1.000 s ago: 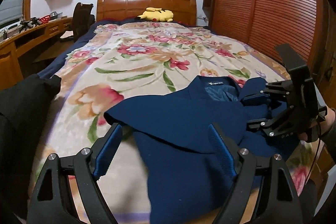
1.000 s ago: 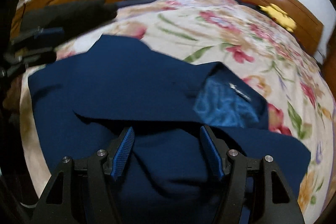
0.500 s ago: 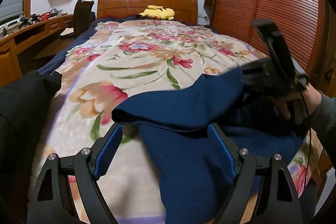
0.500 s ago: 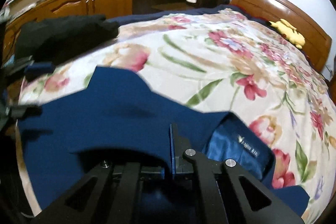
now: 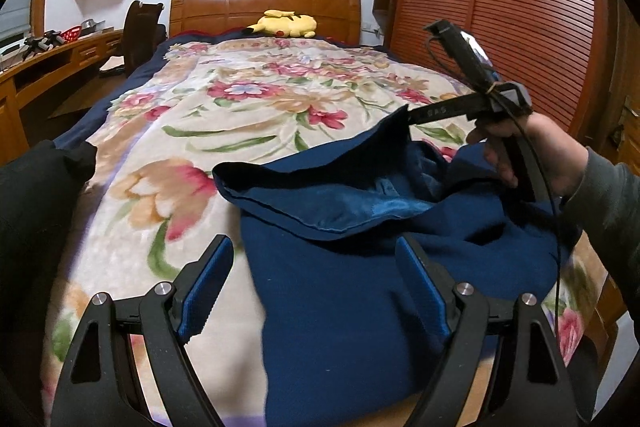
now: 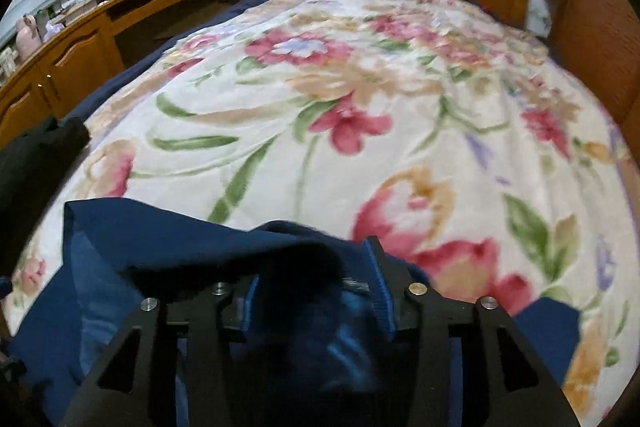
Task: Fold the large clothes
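Right hand-held gripper (image 6: pixel 316 291), jaws just reopened, half-wide around lifted navy woollen coat (image 5: pixel 360 267) collar at two o'clock; left hand-held gripper (image 5: pixel 316 291) wide, empty; fold released.

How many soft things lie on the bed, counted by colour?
Navy blue: 1, the navy blue coat
Black: 1, the black garment at the bed's edge
Yellow: 1, the yellow plush toy by the headboard
Total: 3
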A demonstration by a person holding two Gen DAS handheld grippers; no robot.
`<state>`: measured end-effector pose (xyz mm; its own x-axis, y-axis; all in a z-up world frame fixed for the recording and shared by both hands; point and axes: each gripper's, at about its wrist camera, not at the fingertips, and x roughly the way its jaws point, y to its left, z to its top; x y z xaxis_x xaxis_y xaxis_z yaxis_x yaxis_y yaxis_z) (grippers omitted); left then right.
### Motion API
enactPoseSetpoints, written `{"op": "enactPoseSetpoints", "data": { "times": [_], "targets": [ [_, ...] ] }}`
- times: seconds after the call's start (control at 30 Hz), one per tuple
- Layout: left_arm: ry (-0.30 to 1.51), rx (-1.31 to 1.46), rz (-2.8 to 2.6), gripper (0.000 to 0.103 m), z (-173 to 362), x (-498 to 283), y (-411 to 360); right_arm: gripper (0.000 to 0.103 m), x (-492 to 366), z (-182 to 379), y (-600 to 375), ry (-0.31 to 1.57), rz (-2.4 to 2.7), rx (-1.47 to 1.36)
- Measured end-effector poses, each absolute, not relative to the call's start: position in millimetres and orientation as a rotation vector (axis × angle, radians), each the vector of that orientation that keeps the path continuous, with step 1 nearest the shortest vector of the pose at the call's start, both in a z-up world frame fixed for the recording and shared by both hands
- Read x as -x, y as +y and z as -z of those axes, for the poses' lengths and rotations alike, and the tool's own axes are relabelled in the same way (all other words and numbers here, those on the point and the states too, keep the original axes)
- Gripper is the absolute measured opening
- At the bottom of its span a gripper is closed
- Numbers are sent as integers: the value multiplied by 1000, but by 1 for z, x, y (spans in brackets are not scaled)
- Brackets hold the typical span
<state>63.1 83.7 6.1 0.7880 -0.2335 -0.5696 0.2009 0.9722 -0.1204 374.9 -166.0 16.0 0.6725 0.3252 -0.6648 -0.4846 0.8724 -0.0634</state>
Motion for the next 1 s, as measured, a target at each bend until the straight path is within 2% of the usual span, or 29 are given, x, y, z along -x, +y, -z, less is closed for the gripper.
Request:
{"op": "enactPoseSetpoints", "data": {
  "times": [0.23, 0.53, 0.77, 0.8, 0.87, 1.0],
  "targets": [
    [614, 44, 259, 84, -10, -62, 70, 51, -331, -22, -191, 634, -500, 356],
    [623, 32, 286, 84, -8, -63, 56, 51, -256, 17, -229, 700, -535, 456],
    [625, 31, 285, 84, -7, -63, 54, 50, -271, 55, -237, 785, -392, 594],
    [625, 33, 284, 84, -7, -63, 54, 33, -278, 55, -240, 782, -384, 588],
    [626, 35, 279, 84, -7, -63, 55, 6, -292, 50, -237, 763, -359, 590],
    [626, 45, 266, 84, -6, -64, 60, 3, -320, 19, -213, 641, -311, 571]
  ]
}}
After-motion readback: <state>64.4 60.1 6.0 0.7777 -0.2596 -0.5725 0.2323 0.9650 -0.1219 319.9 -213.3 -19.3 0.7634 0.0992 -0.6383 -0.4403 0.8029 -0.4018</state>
